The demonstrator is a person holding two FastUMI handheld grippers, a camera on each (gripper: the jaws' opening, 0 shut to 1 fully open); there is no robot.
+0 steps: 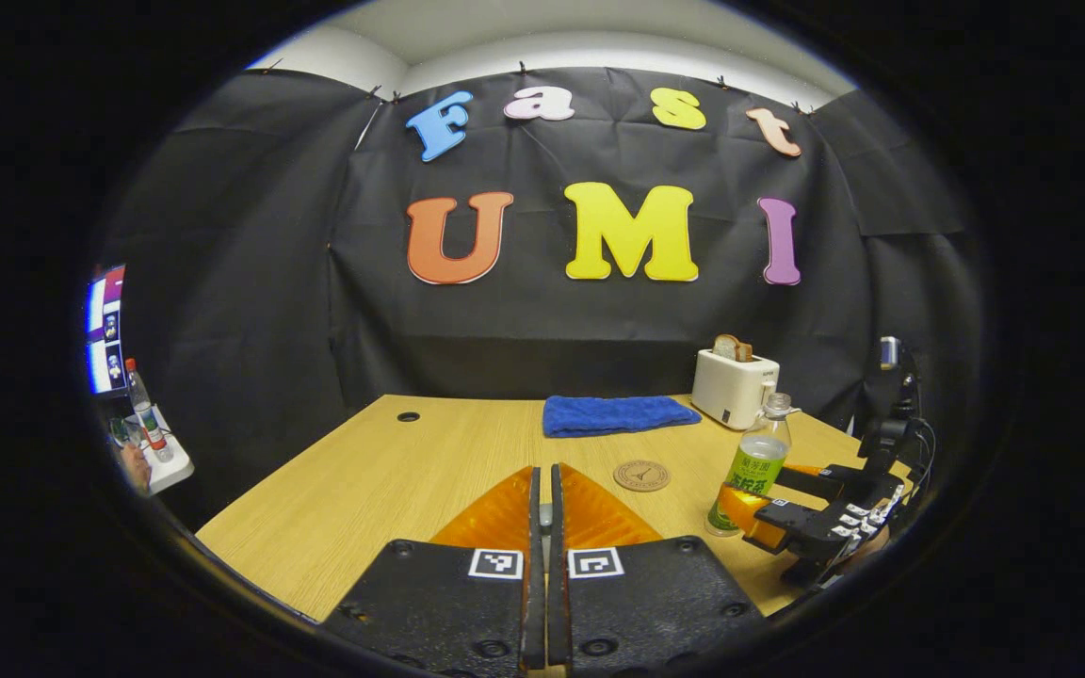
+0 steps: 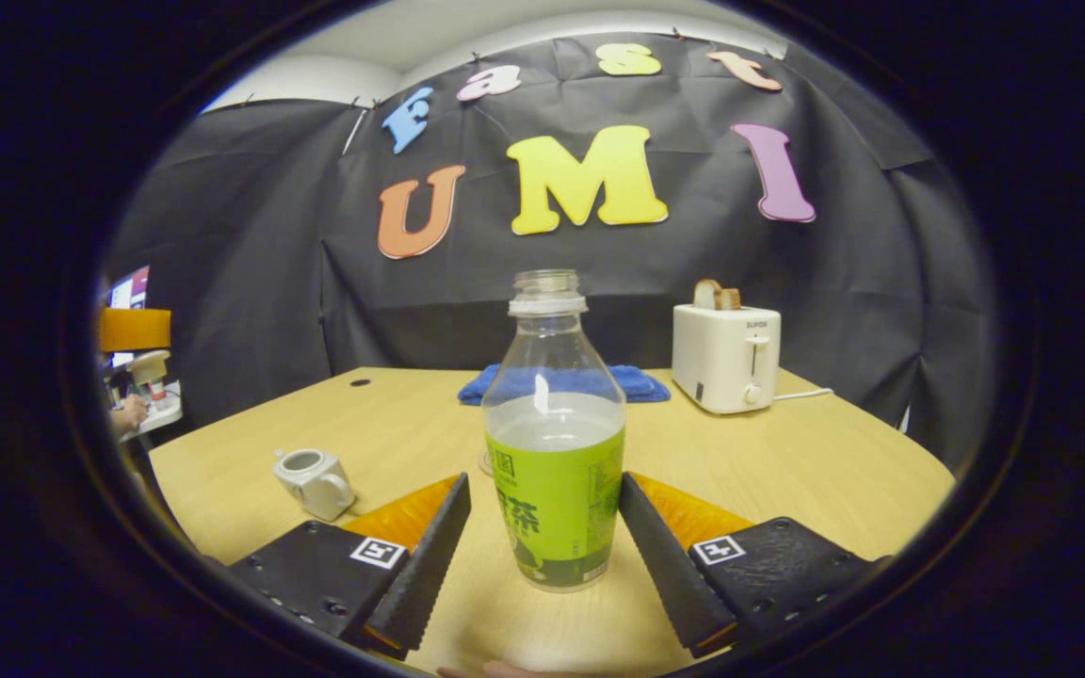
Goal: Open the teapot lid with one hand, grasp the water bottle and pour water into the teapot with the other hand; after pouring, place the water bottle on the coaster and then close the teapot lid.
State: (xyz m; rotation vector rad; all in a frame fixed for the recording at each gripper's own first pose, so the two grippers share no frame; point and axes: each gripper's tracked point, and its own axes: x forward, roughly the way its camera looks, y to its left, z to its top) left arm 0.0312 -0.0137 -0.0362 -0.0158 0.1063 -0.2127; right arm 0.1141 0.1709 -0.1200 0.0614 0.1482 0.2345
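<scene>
A clear water bottle (image 2: 554, 443) with a green label stands uncapped on the wooden table, part full. My right gripper (image 2: 547, 490) is open, with a finger close on each side of the bottle's lower half. From the left gripper view the same bottle (image 1: 754, 466) and right gripper (image 1: 761, 516) are at the right. A small white teapot (image 2: 312, 482) sits lidless at the left. My left gripper (image 1: 545, 474) is shut, with a thin grey piece pinched between its tips. In the right gripper view it hangs at far left with the white lid (image 2: 149, 365) under it. The round coaster (image 1: 641, 475) lies just left of the bottle.
A folded blue cloth (image 1: 620, 414) lies at the back of the table (image 1: 364, 480). A white toaster (image 2: 726, 358) with bread in it stands at the back right. A side shelf (image 1: 166, 461) with a small bottle and a screen is off the left edge.
</scene>
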